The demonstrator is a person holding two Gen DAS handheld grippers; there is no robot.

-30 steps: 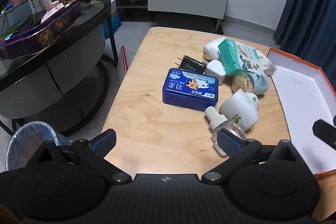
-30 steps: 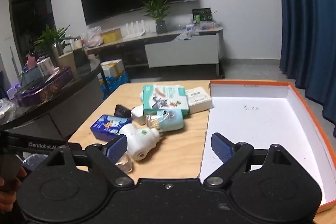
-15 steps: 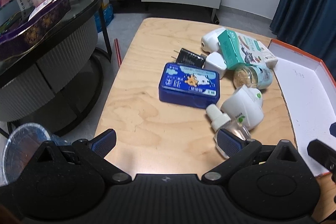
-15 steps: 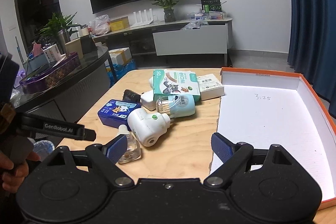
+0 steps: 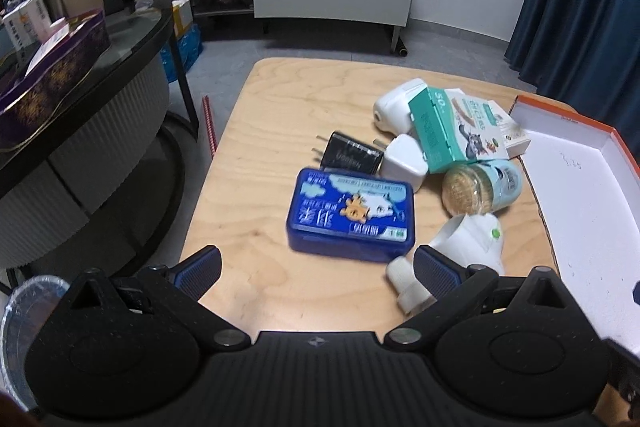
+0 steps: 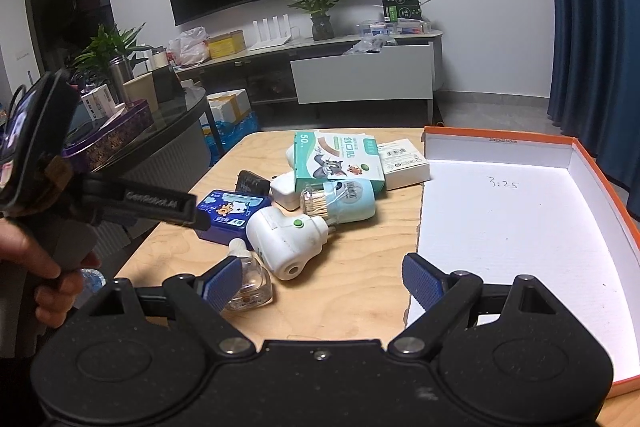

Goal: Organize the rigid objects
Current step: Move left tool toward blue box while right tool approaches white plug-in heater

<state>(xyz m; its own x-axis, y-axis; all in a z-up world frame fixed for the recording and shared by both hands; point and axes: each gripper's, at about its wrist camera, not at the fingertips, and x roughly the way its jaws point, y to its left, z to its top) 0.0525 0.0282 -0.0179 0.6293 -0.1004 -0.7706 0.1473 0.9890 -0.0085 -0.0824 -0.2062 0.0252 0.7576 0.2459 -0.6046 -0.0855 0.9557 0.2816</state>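
Observation:
A pile of small objects lies on the wooden table: a blue tin, a black plug, a white charger, a green box, a toothpick jar, a white repellent heater and a clear refill bottle. My left gripper is open, just short of the blue tin. My right gripper is open and empty, near the heater and beside the empty orange-rimmed white box.
A dark round side table with a purple tin stands left of the wooden table. A TV cabinet is at the back wall, blue curtains on the right. A small white carton lies by the box.
Both grippers have moved forward toward the pile. The left one has come closer to the blue tin and the right one closer to the heater and bottle. Both stay open.

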